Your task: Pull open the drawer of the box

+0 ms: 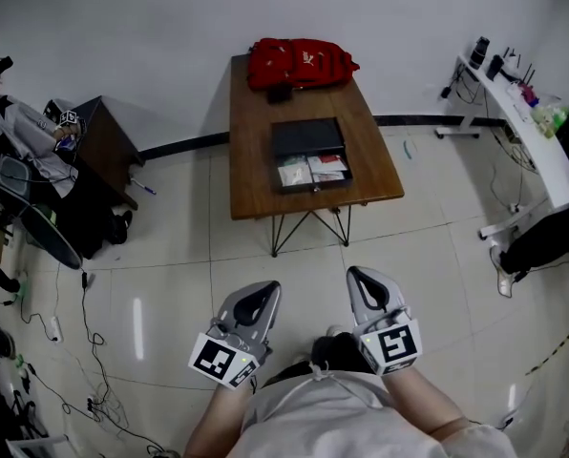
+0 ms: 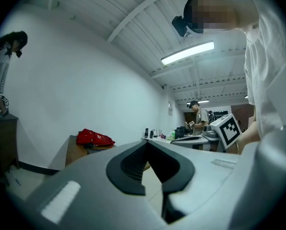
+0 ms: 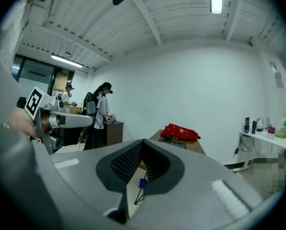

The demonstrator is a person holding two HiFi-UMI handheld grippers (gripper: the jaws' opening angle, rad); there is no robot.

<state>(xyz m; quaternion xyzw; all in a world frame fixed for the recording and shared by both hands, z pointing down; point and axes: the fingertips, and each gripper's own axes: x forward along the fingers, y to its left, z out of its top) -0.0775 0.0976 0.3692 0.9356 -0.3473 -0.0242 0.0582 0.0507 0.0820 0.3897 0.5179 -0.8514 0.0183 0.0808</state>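
Note:
On the brown table lies the black box. Its drawer stands pulled out toward me, with white and red packets inside. Both grippers hang close to my body, far short of the table. In the head view the left gripper and the right gripper point at the table with nothing in them. The left gripper view shows the left gripper with its tips met. The right gripper is shut and empty in its own view. The table with the box is small and distant there.
A red bag rests at the table's far end, behind the box. A dark cabinet and a seated person are at the left. A white desk runs along the right. Cables trail over the tiled floor at lower left.

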